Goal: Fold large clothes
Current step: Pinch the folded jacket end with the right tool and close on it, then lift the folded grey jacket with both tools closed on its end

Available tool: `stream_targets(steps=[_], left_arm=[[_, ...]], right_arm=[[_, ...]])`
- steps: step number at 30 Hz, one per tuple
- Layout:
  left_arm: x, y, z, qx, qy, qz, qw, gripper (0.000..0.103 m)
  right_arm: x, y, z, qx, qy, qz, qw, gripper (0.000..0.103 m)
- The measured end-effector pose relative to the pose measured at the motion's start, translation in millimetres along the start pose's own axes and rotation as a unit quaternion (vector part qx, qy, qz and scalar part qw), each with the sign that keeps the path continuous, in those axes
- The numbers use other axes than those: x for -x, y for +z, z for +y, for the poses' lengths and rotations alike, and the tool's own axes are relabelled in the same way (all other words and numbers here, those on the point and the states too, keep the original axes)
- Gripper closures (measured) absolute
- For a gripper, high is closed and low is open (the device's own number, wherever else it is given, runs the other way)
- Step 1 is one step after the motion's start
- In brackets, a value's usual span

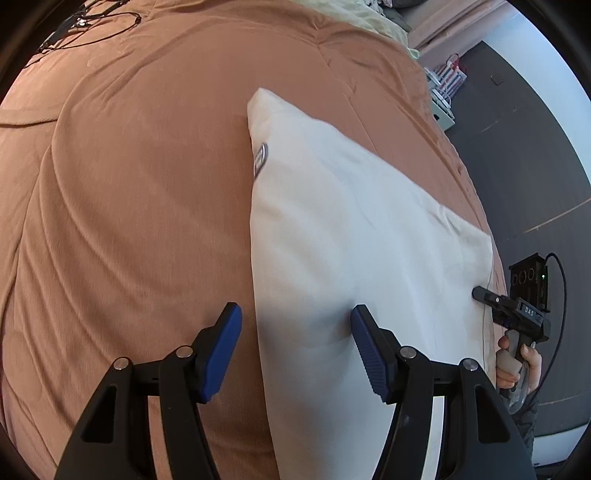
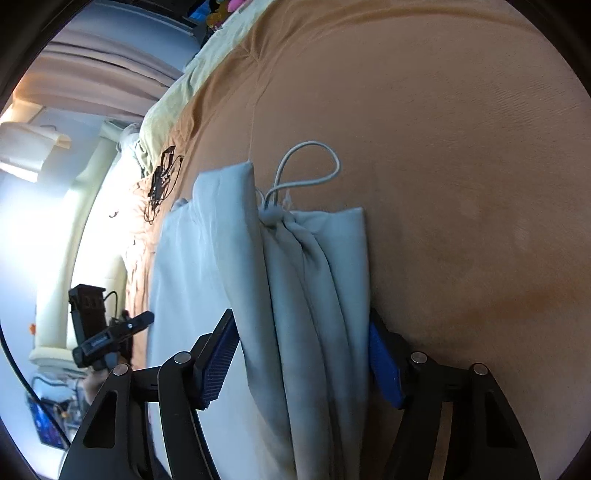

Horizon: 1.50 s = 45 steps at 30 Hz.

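Note:
A large white garment (image 1: 354, 236) lies folded into a long strip on the orange bedspread (image 1: 129, 206). A metal eyelet (image 1: 260, 154) shows at its left edge. My left gripper (image 1: 295, 332) is open, straddling the garment's left edge. The right gripper shows at the garment's right edge in this view (image 1: 480, 294). In the right wrist view the garment (image 2: 306, 280) shows bunched folds and a white drawcord loop (image 2: 314, 162). My right gripper (image 2: 301, 347) is open with the folds between its fingers. The left gripper (image 2: 142, 320) shows at the left.
Black cables (image 1: 85, 22) lie on the far bedspread, also in the right wrist view (image 2: 160, 184). A pale yellow sheet (image 2: 184, 92) lies at the head of the bed. Dark floor (image 1: 524, 155) runs past the bed's right edge, with a rack (image 1: 445, 88) beside it.

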<state>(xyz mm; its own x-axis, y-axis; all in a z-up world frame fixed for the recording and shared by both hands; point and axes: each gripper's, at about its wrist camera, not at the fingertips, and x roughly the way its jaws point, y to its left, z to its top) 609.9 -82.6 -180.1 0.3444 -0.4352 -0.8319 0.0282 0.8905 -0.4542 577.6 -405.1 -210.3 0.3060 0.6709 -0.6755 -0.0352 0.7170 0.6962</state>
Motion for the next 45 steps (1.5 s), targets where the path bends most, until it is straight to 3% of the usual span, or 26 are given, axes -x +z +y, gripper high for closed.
stream_targets(steps=[3,5,6,7,10,13,19,32,45], left_arm=[[-3.6,8.5,0.0,0.0,0.003,-0.008,1.0,0.041],[-6.4,12.4,-0.9,0.001,0.003,-0.013,0.9999,0.044],[-8.3,14.5,-2.8,0.0,0.0,-0.015,0.9999,0.054],[-9.7,15.7,-3.8,0.002,0.0,-0.014,0.9999,0.059],[-8.8,16.0,-8.7,0.004,0.003,-0.015,0.9999,0.076],[3.8,13.8,-15.5,-0.005,0.007,-0.025,0.9997,0.087],[45.7,6.9,-26.7,-0.017,-0.014,-0.062,0.9978,0.092],[160.9,-37.9,-52.9,-0.034,-0.054,-0.152,0.9864,0.095],[287.9,-75.6,-46.2,-0.04,-0.066,-0.248,0.9657,0.096]], right_arm=[[-5.2,6.9,0.4,-0.009,0.005,0.005,1.0,0.038],[-5.0,6.6,2.4,-0.007,-0.004,0.004,1.0,0.052],[-4.8,5.9,5.1,-0.004,-0.01,0.004,1.0,0.066],[-3.5,4.2,10.3,0.004,-0.02,0.0,1.0,0.075],[8.0,0.9,26.2,0.027,-0.034,-0.017,0.999,0.085],[21.9,-3.9,46.3,0.046,-0.042,-0.038,0.997,0.088],[50.5,-18.5,89.1,0.081,-0.048,-0.07,0.993,0.089],[132.9,-80.7,176.9,0.144,-0.014,-0.143,0.979,0.091],[177.8,-117.0,300.0,0.228,0.009,-0.186,0.956,0.091]])
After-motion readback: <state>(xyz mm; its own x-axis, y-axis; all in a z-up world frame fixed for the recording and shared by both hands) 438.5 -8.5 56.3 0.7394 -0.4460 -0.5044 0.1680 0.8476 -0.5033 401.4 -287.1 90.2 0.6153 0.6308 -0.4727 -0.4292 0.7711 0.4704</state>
